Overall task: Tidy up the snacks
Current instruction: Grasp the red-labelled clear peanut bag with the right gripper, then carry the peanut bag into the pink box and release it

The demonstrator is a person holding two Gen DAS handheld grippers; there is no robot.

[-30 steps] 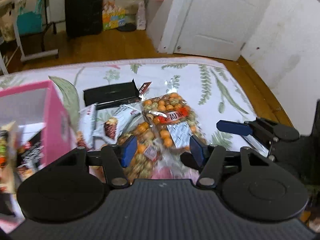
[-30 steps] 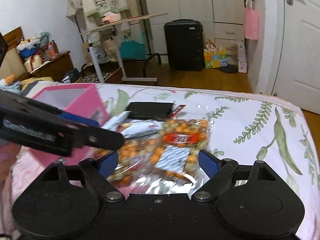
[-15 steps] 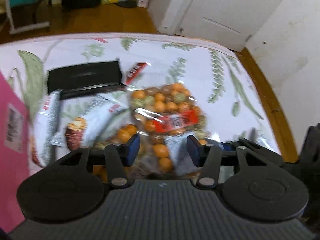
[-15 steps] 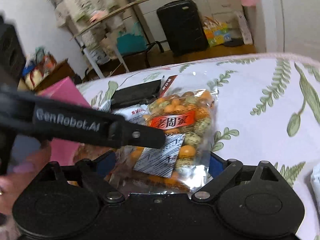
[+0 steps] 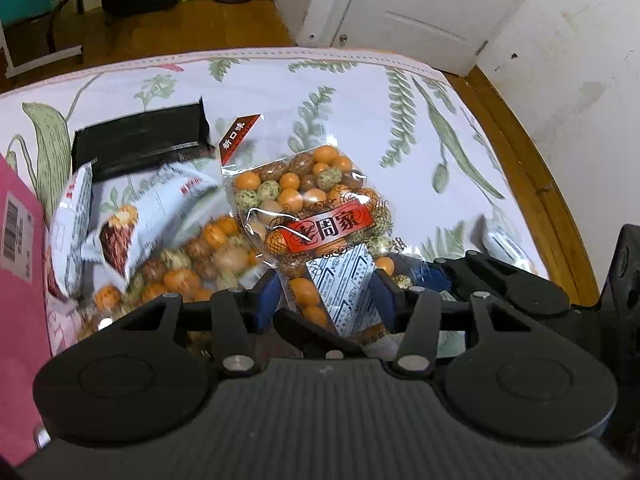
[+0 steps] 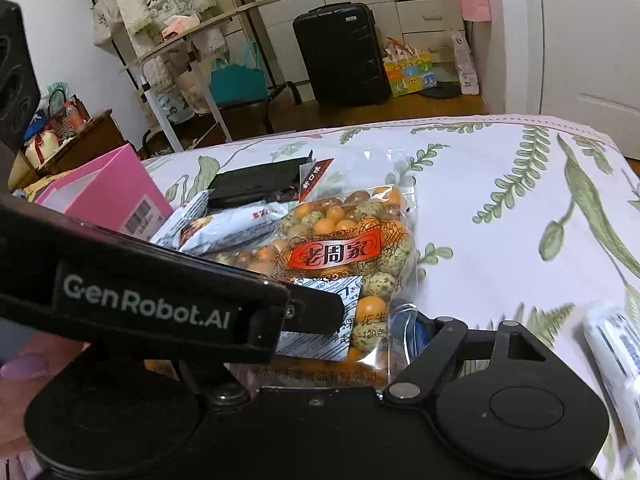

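A clear bag of coated peanuts with a red label lies on the leaf-print bedsheet. My left gripper points down at the bag's near end, and its blue pads press the bag from both sides. In the right wrist view the same bag lies between the jaws of my right gripper, which are closing. Its right pad is at the bag's clear edge. Its left finger is hidden behind the left gripper's casing.
A second peanut bag, white snack packets, a black packet and a red-brown sachet lie left of the held bag. A pink box stands further left. Another white packet lies at right. The bed edge is beyond.
My left gripper has come forward and down onto the labelled peanut bag and its jaws have narrowed around it. My right gripper has sunk to the same bag, and its jaws now stand narrower.
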